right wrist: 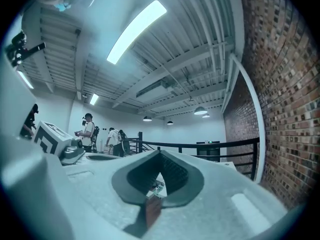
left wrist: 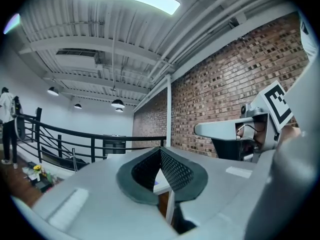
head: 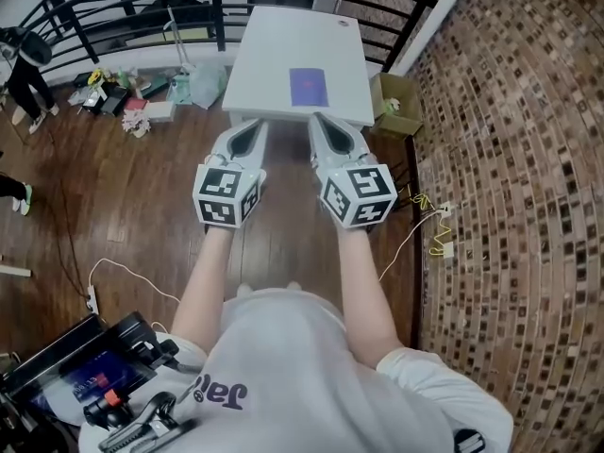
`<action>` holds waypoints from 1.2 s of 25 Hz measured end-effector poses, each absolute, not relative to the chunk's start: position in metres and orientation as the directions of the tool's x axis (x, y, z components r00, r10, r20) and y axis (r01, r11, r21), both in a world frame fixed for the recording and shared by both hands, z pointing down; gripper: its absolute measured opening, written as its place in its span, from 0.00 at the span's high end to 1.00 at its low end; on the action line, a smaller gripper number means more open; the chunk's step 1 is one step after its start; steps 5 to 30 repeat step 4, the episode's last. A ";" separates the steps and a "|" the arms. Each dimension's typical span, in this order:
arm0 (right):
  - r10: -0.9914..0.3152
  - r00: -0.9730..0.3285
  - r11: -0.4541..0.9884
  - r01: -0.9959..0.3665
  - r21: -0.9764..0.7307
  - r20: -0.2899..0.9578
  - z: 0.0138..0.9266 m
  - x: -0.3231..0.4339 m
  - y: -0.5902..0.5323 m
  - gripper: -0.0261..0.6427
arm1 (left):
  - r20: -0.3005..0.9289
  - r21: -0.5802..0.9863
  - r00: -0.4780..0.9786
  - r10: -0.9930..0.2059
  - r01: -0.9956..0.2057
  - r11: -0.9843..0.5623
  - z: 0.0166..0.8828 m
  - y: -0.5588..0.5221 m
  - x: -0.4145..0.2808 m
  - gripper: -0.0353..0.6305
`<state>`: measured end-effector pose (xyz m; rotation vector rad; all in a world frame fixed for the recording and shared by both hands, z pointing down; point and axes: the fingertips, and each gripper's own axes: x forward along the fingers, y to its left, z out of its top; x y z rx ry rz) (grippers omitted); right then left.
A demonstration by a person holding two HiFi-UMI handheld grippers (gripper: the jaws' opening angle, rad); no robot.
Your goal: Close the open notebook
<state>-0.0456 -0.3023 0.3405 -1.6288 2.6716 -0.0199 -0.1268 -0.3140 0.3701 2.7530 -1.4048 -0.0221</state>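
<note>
A purple notebook (head: 307, 87) lies flat on a white table (head: 274, 64) ahead of me; from here I cannot tell whether it lies open. Both grippers hover side by side over the wooden floor, short of the table's near edge. My left gripper (head: 247, 132) points level at the table, its tips together with nothing between them (left wrist: 160, 151). My right gripper (head: 326, 126) is beside it, also shut and empty (right wrist: 160, 154). Through the left gripper's jaws a sliver of the table edge (left wrist: 159, 183) shows. Neither gripper touches the table or the notebook.
A black railing (head: 142, 8) runs behind and left of the table, with bags and clutter (head: 142, 97) on the floor. A cardboard box (head: 396, 102) stands right of the table by the brick wall (head: 510, 159). Cables (head: 425, 225) cross the floor. People stand at far left (head: 24, 74).
</note>
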 end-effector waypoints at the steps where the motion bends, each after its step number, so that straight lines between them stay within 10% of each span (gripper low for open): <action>1: -0.888 -0.460 0.460 -0.888 -0.017 -0.005 0.341 -0.040 -0.303 0.97 | 0.013 0.049 0.583 -0.813 -0.812 -0.582 0.373 -0.315 -0.122 0.92; 30: -0.886 -0.464 0.464 -0.885 -0.015 -0.006 0.343 -0.022 -0.304 0.97 | 0.029 0.048 0.571 -0.820 -0.820 -0.570 0.381 -0.317 -0.107 0.92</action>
